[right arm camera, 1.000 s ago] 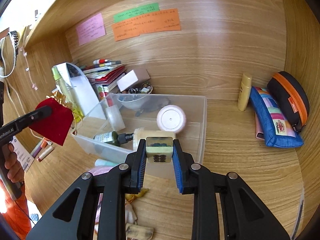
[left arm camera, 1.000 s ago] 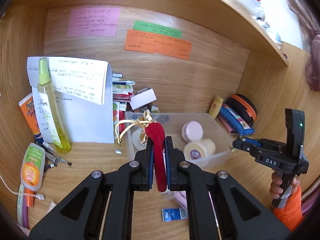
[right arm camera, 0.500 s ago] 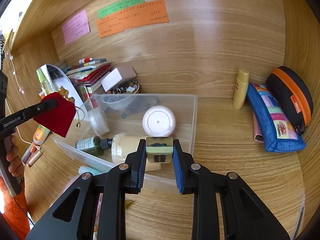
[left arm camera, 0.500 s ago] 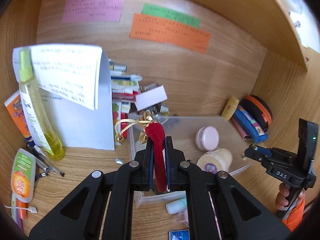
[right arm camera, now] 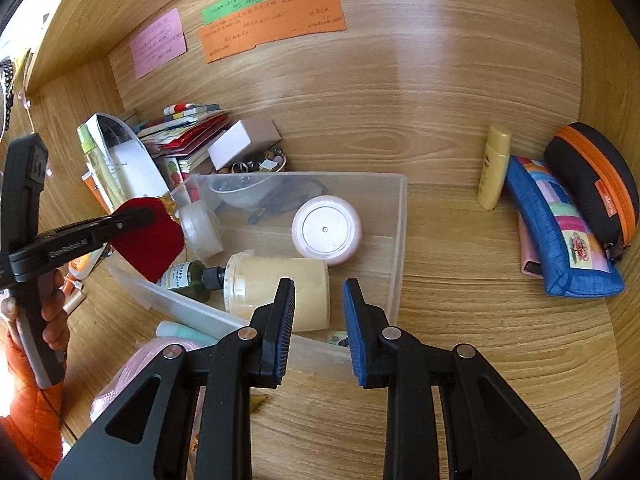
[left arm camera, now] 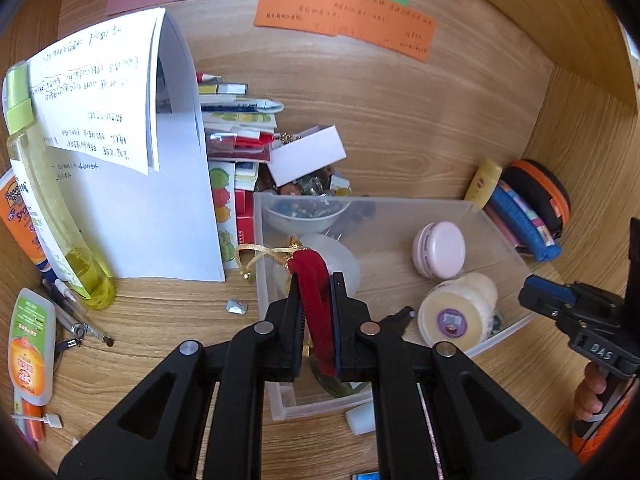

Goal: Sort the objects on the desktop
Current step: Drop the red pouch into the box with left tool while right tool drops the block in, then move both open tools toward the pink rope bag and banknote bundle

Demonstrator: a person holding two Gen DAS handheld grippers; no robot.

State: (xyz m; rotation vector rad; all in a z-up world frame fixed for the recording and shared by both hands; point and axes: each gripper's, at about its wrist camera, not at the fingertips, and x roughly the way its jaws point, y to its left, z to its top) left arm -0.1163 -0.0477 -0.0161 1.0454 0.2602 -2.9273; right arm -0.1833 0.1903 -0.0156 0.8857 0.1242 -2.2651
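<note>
My left gripper (left arm camera: 315,280) is shut on a red velvet pouch (left arm camera: 316,300) with a gold cord and holds it over the left end of the clear plastic bin (left arm camera: 460,205). The pouch also shows in the right wrist view (right arm camera: 150,240), above the bin's (right arm camera: 400,240) left wall. My right gripper (right arm camera: 319,292) is open and empty above the bin's near wall. A small green tile (right arm camera: 340,338) lies in the bin just below it. The bin holds a cream jar (right arm camera: 276,292), a pink round case (right arm camera: 326,230), a green bottle (right arm camera: 188,276) and a bowl (right arm camera: 240,190).
A folded paper (left arm camera: 120,120), a yellow-green bottle (left arm camera: 52,208) and orange tubes (left arm camera: 30,344) stand at the left. Books and a white box (left arm camera: 308,154) are behind the bin. A yellow tube (right arm camera: 494,166), a blue pouch (right arm camera: 560,236) and a black-orange case (right arm camera: 596,184) lie at the right.
My right gripper opened and let go of the small green tile, which now lies in the bin. My left gripper moved forward with the pouch over the bin.
</note>
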